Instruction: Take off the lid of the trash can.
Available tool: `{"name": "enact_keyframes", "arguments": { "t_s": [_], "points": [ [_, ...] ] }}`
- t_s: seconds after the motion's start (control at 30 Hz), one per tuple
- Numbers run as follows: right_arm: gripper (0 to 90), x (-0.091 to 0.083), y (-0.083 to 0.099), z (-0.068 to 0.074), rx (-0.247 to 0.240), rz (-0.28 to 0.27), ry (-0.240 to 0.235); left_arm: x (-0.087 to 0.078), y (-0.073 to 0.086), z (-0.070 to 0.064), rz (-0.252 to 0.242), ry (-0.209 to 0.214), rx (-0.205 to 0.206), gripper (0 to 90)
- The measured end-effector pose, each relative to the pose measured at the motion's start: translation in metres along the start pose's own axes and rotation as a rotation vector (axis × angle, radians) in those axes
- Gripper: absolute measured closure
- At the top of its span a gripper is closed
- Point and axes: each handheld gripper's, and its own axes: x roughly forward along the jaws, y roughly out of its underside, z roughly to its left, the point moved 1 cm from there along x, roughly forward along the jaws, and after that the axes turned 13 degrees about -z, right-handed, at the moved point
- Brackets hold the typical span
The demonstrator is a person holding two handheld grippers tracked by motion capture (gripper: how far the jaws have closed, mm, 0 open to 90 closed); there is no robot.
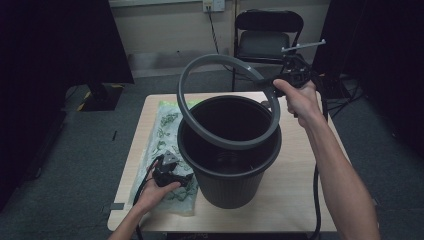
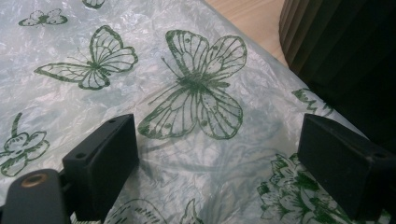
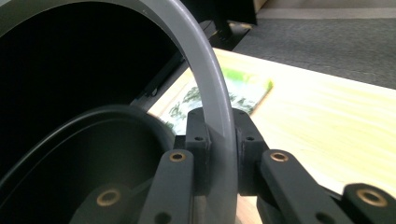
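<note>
Gripping grey ring (image 3: 212,93) between jaws, above bin (image 1: 230,165)

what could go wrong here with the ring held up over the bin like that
The right gripper pinches the grey ring at one narrow spot on its rim, so the tilted ring could twist or slip free. Its low edge rests on the black bin, which might tip. The open left gripper over the butterfly bag could snag the thin plastic.

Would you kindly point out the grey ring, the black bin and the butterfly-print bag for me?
grey ring (image 1: 200,127): high view, its lower-left band.
black bin (image 1: 235,187): high view, its ribbed outer wall.
butterfly-print bag (image 2: 196,88): left gripper view, the large butterfly's body.
</note>
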Motion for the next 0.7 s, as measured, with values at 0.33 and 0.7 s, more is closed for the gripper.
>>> {"name": "enact_keyframes", "arguments": {
  "t_s": [0.33,0.7],
  "points": [
    [80.4,-0.002,-0.004,-0.024,0.098,-0.047,0.101,0.000,0.000,0.000,0.002,-0.001,0.000,11.5],
    [80.4,0.003,-0.017,-0.057,0.184,-0.073,0.255,0.000,0.000,0.000,0.002,-0.001,0.001,11.5]
  ]
}}
